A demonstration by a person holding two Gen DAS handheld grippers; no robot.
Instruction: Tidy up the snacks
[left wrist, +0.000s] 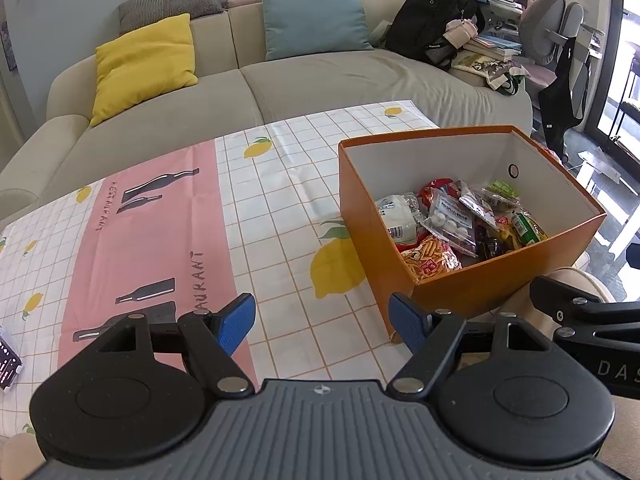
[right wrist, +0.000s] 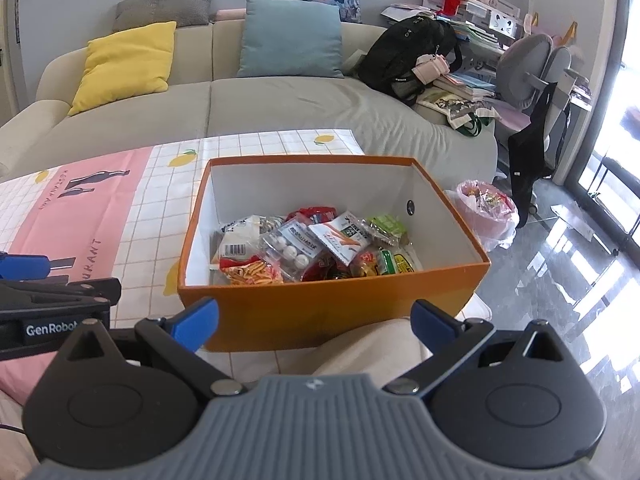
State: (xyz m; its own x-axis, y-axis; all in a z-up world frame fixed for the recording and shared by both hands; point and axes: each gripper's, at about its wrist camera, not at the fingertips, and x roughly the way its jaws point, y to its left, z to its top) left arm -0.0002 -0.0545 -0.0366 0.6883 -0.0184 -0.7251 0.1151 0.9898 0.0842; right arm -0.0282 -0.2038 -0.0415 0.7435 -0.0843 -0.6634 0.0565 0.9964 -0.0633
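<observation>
An orange box (left wrist: pixel 484 280) (right wrist: pixel 320 312) with a white inside stands at the right end of the table. Several snack packets (left wrist: pixel 452 224) (right wrist: pixel 312 248) lie piled in it. My left gripper (left wrist: pixel 324 324) is open and holds nothing; it hovers over the tablecloth, left of the box's near corner. My right gripper (right wrist: pixel 316 320) is open and holds nothing too; it sits in front of the box's near wall, above a beige-clad knee (right wrist: pixel 360 348). The left gripper's blue fingertip (right wrist: pixel 24 264) shows at the left edge of the right wrist view.
A lemon-and-pink tablecloth (left wrist: pixel 160 232) covers the table. A dark packet (left wrist: pixel 8 356) lies at its left edge. Behind stands a sofa (left wrist: pixel 320 80) with cushions and a black backpack (left wrist: pixel 432 20). A pink-lined bin (right wrist: pixel 486 212) sits on the floor right of the box.
</observation>
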